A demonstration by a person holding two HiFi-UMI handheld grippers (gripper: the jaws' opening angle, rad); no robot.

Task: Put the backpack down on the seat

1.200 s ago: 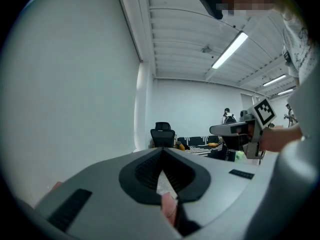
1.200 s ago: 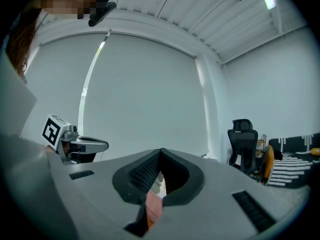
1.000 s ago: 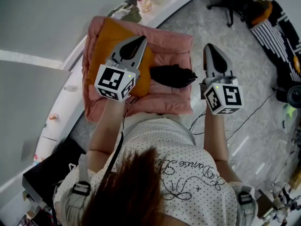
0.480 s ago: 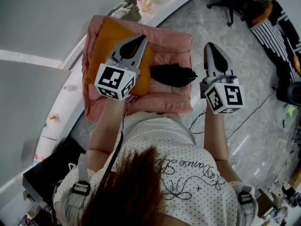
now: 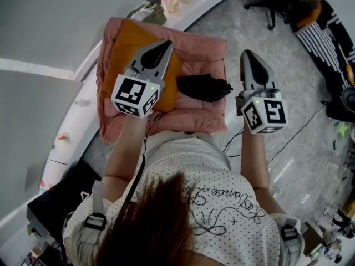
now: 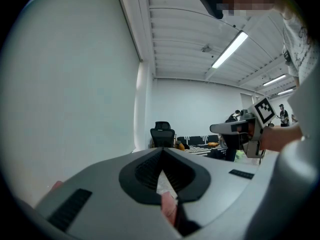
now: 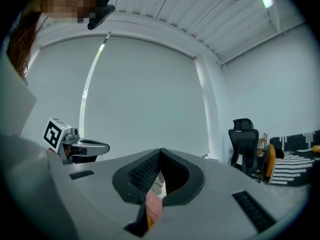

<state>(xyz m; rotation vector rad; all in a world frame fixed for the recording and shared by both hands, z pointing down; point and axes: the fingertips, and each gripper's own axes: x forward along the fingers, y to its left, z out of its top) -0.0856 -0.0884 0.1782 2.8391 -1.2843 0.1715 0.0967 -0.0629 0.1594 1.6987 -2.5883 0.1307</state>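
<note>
A pink padded seat [image 5: 205, 54] lies below me with an orange cushion [image 5: 123, 51] on its left half and a small black bundle [image 5: 202, 88] near its middle. Grey shoulder straps [image 5: 95, 221] with buckles sit on the person's shoulders; the bag's body is hidden. My left gripper [image 5: 165, 46] hovers over the orange cushion, jaws shut and empty. Off the seat's right edge, above the floor, my right gripper [image 5: 247, 56] is also shut with nothing in it. Both gripper views look out level across the room, the jaws [image 6: 162, 153] [image 7: 160, 155] closed together.
A curved white ledge [image 5: 138, 24] with small items runs behind the seat. A black office chair [image 5: 272, 1] and a striped piece [image 5: 327, 43] stand at the far right. Cables [image 5: 291, 140] trail over the marbled floor. A black box [image 5: 55, 201] sits at the lower left.
</note>
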